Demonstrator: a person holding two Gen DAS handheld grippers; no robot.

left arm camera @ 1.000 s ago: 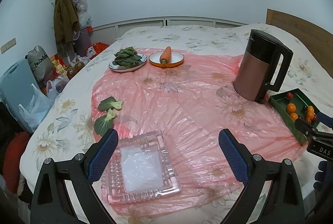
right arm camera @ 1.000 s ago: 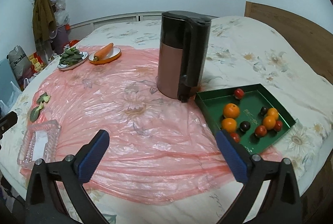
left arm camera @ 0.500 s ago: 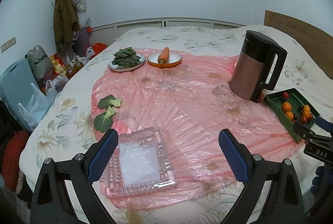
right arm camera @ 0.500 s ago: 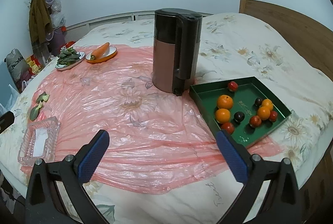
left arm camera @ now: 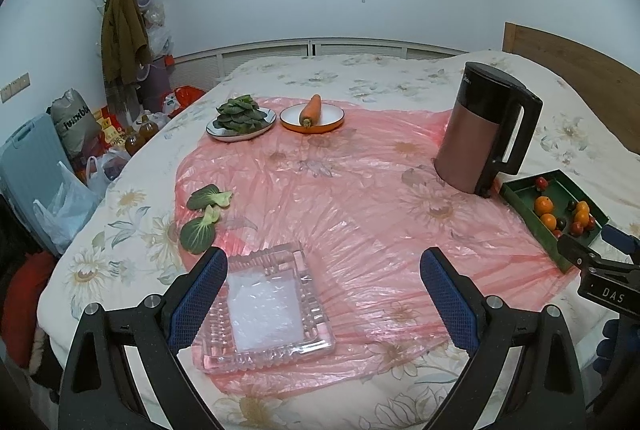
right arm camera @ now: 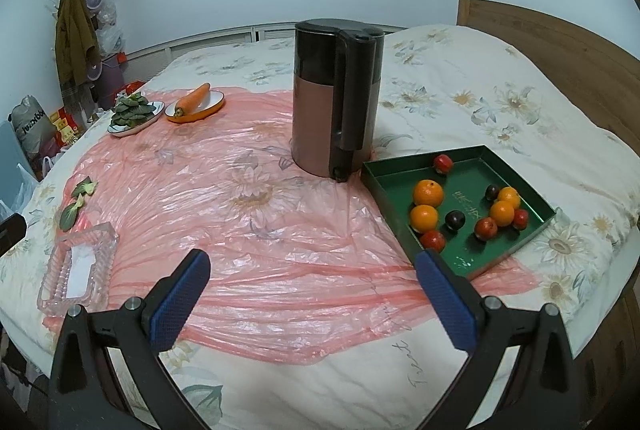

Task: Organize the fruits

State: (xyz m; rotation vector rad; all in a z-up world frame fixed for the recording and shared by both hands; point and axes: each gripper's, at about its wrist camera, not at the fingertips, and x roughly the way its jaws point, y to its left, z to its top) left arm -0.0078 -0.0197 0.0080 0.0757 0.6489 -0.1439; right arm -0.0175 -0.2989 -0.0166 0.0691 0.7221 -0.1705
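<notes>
Oranges point(right arm camera: 428, 193) and small red, dark fruits loose in green tray point(right arm camera: 520, 170)

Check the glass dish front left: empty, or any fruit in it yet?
No fruit in it. The glass dish shows only a white lining on its floor; all the fruit sits in the green tray.

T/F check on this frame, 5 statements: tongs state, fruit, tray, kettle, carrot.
1. Both tongs, left and right, are open and empty. True.
2. The oranges lie in the glass dish. False: they lie in the green tray; the dish holds no fruit.
3. The kettle stands upright beside the tray. True.
4. The carrot lies bare on the pink sheet. False: it is on an orange-rimmed plate.
5. The tray holds oranges only. False: red and dark fruits too.
</notes>
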